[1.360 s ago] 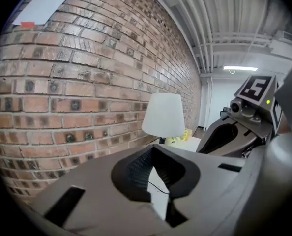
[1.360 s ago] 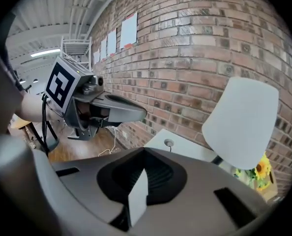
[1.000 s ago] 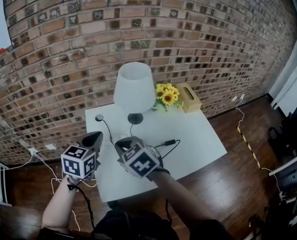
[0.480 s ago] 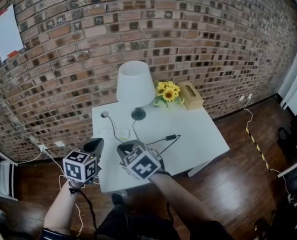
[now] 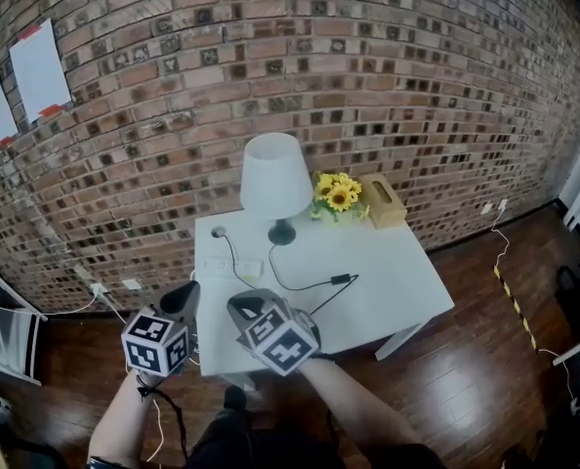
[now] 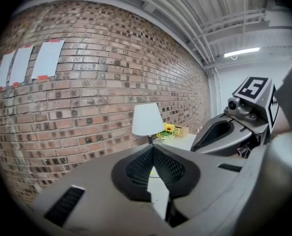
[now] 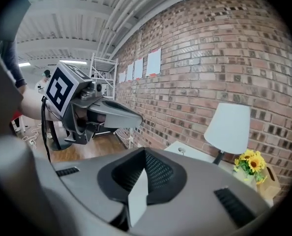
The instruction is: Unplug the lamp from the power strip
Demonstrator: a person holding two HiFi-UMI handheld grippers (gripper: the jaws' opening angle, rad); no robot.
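Left hand-held gripper [image 5: 186, 294] and right hand-held gripper [image 5: 243, 307] backed off table [image 5: 397, 272] versus second ago, both clenched, empty. Lamp [image 5: 275, 176] at table back. Plug [image 5: 341, 279] lies loose, apart from power strip [image 5: 233, 268]. Looks done imo.

Open passage over bare tabletop [image 5: 397, 286] at right and near edge. Blocked at back by lamp [image 5: 275, 179], sunflowers [image 5: 337, 195] and tissue box [image 5: 383, 203], close to brick wall [image 5: 270, 57]. Crossed mid-table by black cord [image 5: 300, 286], seemingly lying flat; power strip [image 5: 233, 268] uncovered at left.

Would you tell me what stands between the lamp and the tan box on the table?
Sunflowers stand between the lamp and the tan box, clearest in the head view.
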